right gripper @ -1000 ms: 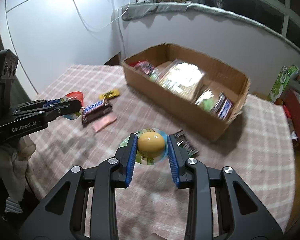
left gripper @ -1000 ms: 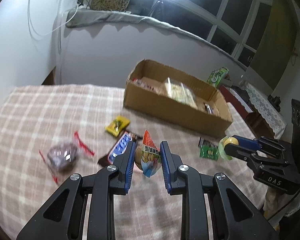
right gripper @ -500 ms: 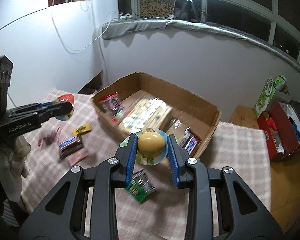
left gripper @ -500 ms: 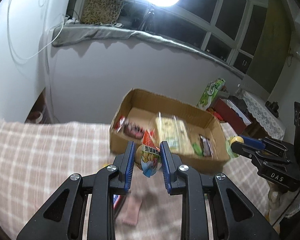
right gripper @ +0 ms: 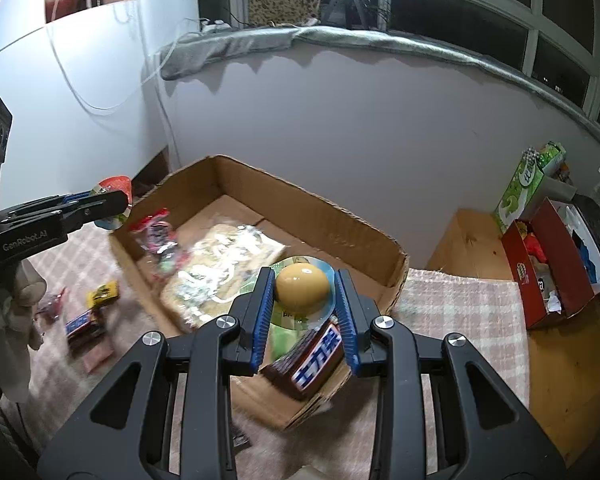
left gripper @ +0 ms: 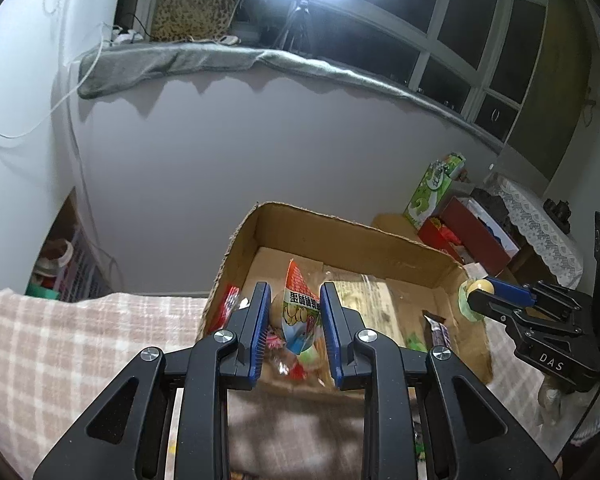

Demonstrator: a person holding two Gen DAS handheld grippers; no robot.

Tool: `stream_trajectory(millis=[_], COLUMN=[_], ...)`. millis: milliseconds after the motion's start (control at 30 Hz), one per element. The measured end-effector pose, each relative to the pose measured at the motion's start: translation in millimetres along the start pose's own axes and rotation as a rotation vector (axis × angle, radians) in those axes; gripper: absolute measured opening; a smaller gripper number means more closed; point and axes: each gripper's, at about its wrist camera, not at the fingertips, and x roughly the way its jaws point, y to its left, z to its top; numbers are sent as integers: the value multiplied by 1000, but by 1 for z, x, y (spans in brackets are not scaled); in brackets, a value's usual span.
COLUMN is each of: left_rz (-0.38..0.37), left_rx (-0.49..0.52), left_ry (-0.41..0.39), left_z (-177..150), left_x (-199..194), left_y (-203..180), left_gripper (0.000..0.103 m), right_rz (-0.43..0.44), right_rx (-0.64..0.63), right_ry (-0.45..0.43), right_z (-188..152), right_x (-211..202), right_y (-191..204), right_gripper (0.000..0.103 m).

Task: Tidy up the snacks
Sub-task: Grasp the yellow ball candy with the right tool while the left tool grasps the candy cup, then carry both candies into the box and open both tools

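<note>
Both grippers hold snacks over the cardboard box (right gripper: 380, 236).
Left gripper (left gripper: 294, 320) clamps a printed packet (left gripper: 298, 308); right gripper (right gripper: 302, 300) clamps an egg snack (right gripper: 302, 288).

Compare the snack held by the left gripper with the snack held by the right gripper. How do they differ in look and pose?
1. The left gripper holds a printed pouch with a red pointed top; the right gripper holds an egg pack, a smooth yellow-brown dome on a blue-green backing.
2. The pouch stands on end between the fingers; the egg pack faces its dome toward the camera.

Shared: both are clamped above the cardboard box.
</note>
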Motion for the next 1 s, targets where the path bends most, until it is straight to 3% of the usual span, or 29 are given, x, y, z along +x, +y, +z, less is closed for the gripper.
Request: stream_trajectory(millis=[467, 567, 1000], left_rz=[0, 3, -5], left_rx=[12, 3, -17], left_ry=[77, 70, 13], left_z=[0, 1, 4], left_x=[36, 34, -5], left_y=[-5, -5, 2], left_gripper=[25, 29, 29], right_rz=[4, -5, -10], right_rx=[16, 11, 8], right_ry=[69, 63, 24], right_z=[-1, -2, -4], right_x=[41, 39, 4], right_y=[-15, -12, -5], right_gripper=[34, 40, 40])
